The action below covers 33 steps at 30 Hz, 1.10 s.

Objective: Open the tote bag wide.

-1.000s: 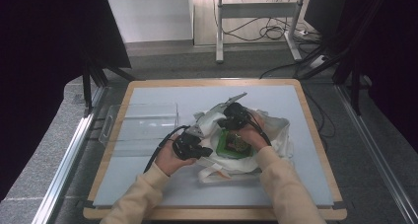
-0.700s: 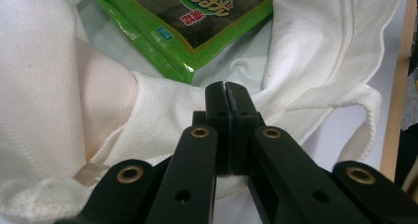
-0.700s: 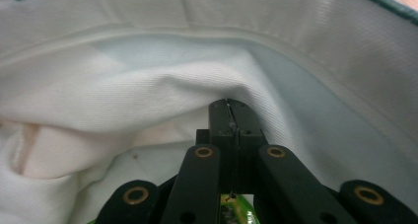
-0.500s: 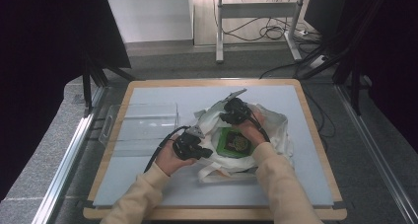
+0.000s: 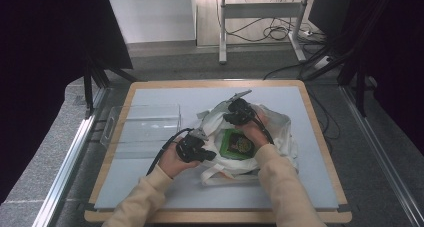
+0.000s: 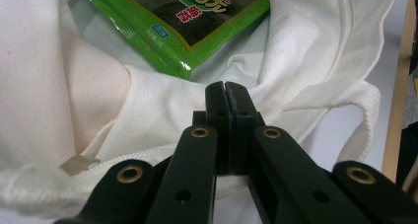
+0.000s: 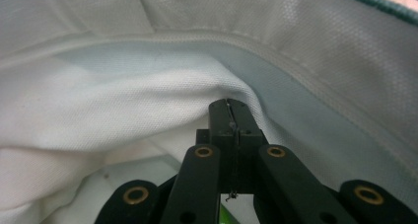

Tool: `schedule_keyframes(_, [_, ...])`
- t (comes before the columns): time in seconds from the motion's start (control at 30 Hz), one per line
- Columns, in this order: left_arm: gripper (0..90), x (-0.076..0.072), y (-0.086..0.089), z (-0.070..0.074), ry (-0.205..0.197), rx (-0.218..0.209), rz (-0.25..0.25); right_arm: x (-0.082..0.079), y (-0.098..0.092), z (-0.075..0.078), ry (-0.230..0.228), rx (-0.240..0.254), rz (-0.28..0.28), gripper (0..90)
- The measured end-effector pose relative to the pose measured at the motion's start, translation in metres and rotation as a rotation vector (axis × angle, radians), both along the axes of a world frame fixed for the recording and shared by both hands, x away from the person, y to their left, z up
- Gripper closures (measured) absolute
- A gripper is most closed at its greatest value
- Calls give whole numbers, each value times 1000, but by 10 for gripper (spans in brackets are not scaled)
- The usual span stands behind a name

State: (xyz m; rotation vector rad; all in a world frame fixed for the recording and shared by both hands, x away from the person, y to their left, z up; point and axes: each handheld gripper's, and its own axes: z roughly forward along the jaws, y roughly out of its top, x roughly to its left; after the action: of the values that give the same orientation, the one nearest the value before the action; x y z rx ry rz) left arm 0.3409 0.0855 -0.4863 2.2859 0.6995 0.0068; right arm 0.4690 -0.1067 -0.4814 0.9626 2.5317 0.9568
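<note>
now both tools, left tool and right tool, pinch the white cloth bag rim at frame centre around the green packet.

The high view looks forward and down on your table from above your side, far enough off to take in the whole board and the floor behind. The left gripper view rides on your left gripper, looking along its jaws, very close to the white cloth bag and the green packet. The right gripper view rides on your right gripper, pressed close against the bag's fabric. All three views share the bag; the high view and the left gripper view share the packet.
</note>
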Motion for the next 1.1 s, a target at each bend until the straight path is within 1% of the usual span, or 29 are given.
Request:
schedule_keyframes(0.07, [900,0,0,0,3,-2,1,-6,-3,6,5,13,11,895])
schedule_keyframes(0.13, [900,1,0,-1,5,-6,2,-15,-7,13,-3,23,26,895])
schedule_keyframes(0.17, [900,1,1,0,5,1,-1,-20,-9,18,-4,26,30,895])
schedule_keyframes(0.23, [900,1,2,0,5,0,1,-29,-15,26,-15,26,38,895])
schedule_keyframes(0.33, [900,0,2,0,-3,10,1,-43,-27,36,10,41,54,894])
schedule_keyframes(0.37, [900,0,2,0,-4,13,0,-50,-32,39,12,37,63,894])
schedule_keyframes(0.43, [900,0,1,0,-6,14,0,-60,-40,44,16,26,64,894])
schedule_keyframes(0.47, [900,0,1,0,-6,13,2,-65,-45,47,13,12,69,894])
schedule_keyframes(0.53, [900,-1,1,0,-3,8,7,-72,-53,52,16,6,60,894])
schedule_keyframes(0.6, [900,-1,1,-1,-5,7,11,-77,-60,55,29,-13,50,894])
schedule_keyframes(0.67, [900,-2,0,-1,-6,13,12,-80,-66,56,47,-49,53,894])
schedule_keyframes(0.73, [900,-2,0,-1,-7,13,12,-82,-70,55,62,-74,54,894])
schedule_keyframes(0.83, [900,-1,1,-1,-5,13,12,-86,-75,51,82,-95,52,894])
schedule_keyframes(0.93, [900,-2,1,-1,-8,11,13,-89,-80,45,98,-99,50,894])
schedule_keyframes(0.97, [900,-2,1,-1,-11,11,14,-90,-81,42,113,-103,48,894])
schedule_keyframes(1.1, [900,-2,1,-1,-15,15,11,-93,-85,35,146,-128,49,894])
